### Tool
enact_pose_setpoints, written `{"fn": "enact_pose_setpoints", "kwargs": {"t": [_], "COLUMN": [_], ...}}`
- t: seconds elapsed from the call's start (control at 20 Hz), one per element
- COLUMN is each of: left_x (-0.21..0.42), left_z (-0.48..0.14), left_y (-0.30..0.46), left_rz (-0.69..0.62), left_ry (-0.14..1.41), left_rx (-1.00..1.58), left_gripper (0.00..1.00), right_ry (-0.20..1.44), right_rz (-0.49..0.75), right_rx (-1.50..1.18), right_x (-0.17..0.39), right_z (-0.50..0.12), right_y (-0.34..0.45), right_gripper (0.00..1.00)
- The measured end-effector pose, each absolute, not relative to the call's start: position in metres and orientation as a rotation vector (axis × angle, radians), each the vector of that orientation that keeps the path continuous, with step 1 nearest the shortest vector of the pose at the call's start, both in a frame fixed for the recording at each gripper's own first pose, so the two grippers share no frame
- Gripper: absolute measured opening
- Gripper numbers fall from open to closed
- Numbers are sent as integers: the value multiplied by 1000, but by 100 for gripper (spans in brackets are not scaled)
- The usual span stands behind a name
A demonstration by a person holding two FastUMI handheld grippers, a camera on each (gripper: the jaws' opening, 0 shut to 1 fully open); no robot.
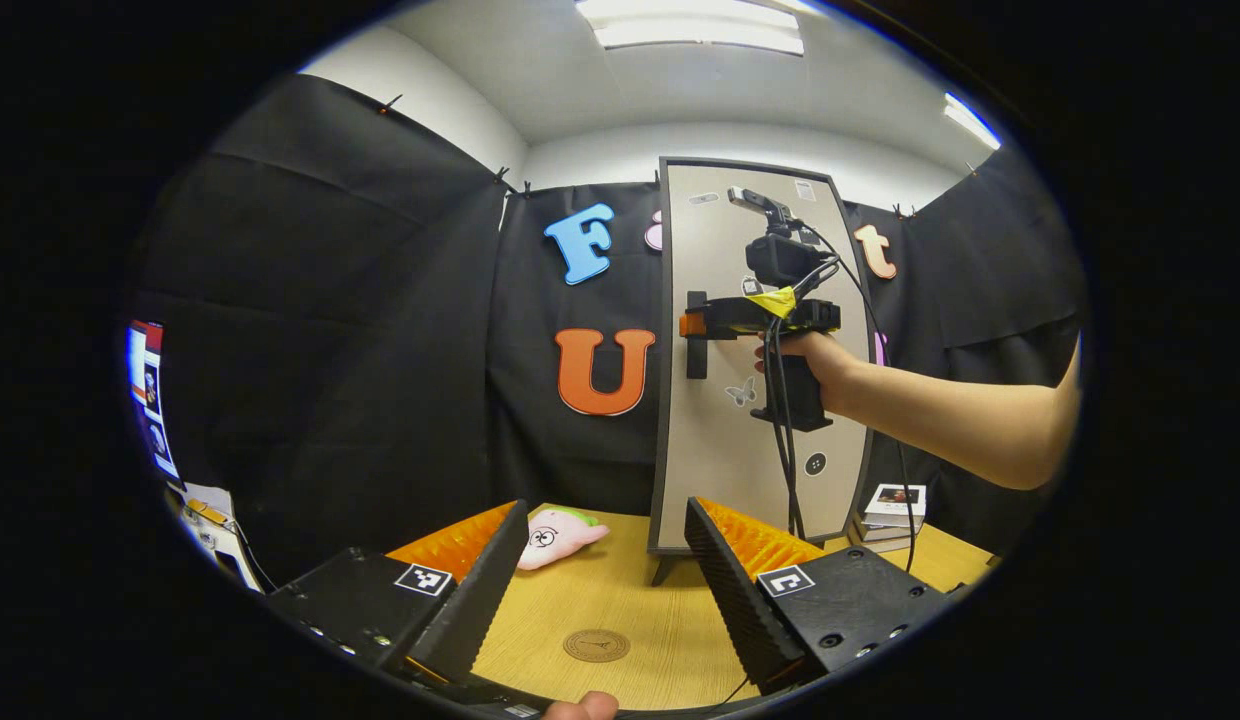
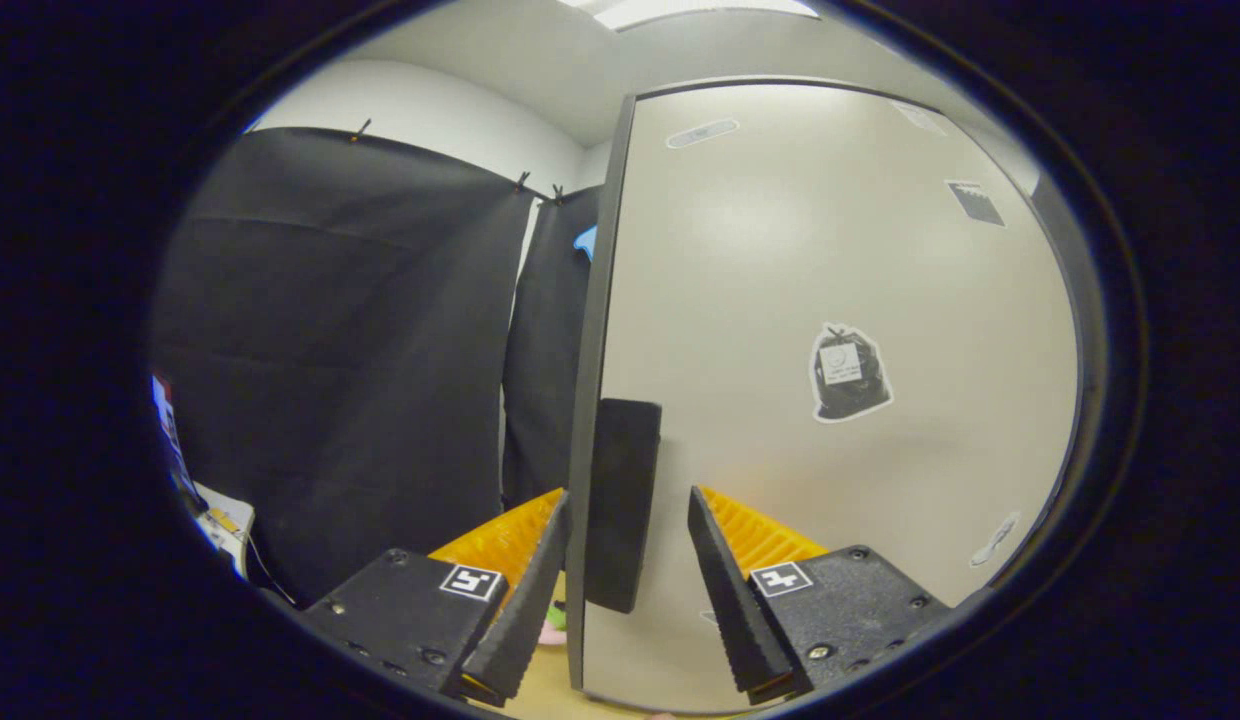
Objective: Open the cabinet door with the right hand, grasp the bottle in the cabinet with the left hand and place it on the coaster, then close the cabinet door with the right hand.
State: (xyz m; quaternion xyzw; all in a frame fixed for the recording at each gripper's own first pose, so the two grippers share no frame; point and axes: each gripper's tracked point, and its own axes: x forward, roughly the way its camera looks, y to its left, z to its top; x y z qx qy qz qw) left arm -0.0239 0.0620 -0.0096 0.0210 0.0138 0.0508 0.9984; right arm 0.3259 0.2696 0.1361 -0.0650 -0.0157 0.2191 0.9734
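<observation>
My right gripper (image 2: 628, 545) is at the cabinet door (image 2: 830, 300), its jaws spread wide with the black handle (image 2: 620, 500) standing between them, one finger on either side of the door's edge and neither pressing on it as far as I can tell. In the left gripper view the right gripper (image 1: 692, 325) shows farther off, held by a hand (image 1: 815, 355), its tip at the handle (image 1: 696, 335) near the door's (image 1: 720, 440) left edge. I judge this to be the first step: taking hold of the handle to swing the door open. The door looks closed, so the bottle is hidden behind it and I cannot say where it stands inside. My left gripper (image 1: 605, 580) waits low over the surface (image 1: 640, 600) with its jaws released and nothing between them. The round coaster (image 1: 596, 645) lies on the surface just ahead of it, near the front edge, and a pink plush toy (image 1: 558, 535) sits farther back, left of the cabinet's foot. A small stack of books (image 1: 892, 510) rests by the cabinet toward the surface's right edge. Next, I think, the right jaws must clench on the handle and pull along the door's arc, keeping the grip from sliding off the narrow bar; only then can my left reach in.
</observation>
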Motion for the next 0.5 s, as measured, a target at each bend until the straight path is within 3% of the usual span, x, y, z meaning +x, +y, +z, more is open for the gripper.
{"fn": "enact_pose_setpoints", "kwargs": {"t": [0.1, 0.25, 0.4, 0.45, 0.5], "left_x": [-22, -20, -20, -21, -21], "left_z": [-10, -10, -9, -9, -9], "left_y": [63, 64, 65, 66, 67], "left_rz": [100, 105, 108, 109, 113], "left_ry": [32, 22, 19, 20, 20], "left_rx": [40, 40, 42, 39, 36], "left_gripper": [95, 95, 95, 95, 95], "right_ry": [-17, 30, 16, 10, 10], "right_rz": [417, 403, 377, 371, 371], "right_rx": [-149, -96, -61, -68, -72], "right_x": [333, 341, 343, 344, 342], "right_z": [134, 126, 128, 127, 129], "right_y": [272, 277, 273, 272, 269], "right_gripper": [70, 51, 44, 34, 37]}}
